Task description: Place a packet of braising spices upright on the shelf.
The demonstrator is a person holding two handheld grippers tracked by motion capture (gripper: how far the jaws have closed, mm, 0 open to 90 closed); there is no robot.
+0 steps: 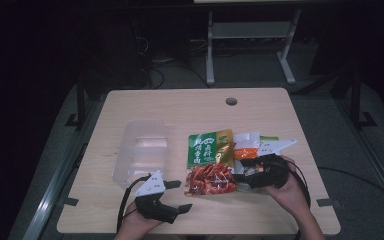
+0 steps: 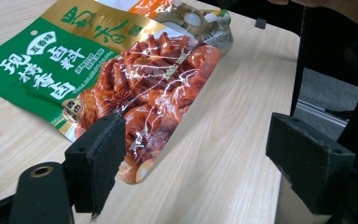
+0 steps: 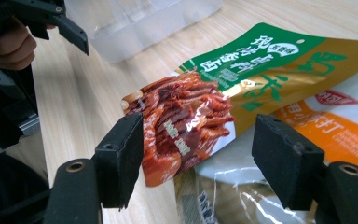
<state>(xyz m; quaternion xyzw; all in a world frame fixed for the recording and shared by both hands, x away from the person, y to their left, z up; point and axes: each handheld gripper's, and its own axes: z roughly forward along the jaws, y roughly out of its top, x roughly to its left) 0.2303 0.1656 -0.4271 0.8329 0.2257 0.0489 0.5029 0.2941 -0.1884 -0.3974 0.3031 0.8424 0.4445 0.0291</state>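
The green-and-red seasoning pouch (image 1: 209,163) lies flat on the table (image 1: 180,107), overlapping other sachets (image 1: 250,146). Both the left gripper (image 1: 176,196) and the right gripper (image 3: 200,154) have jaws released; closing low could pinch the sachet beneath too, or skid off the glossy film

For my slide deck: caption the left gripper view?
Open left gripper facing a green-and-red sauce packet on the wooden table.
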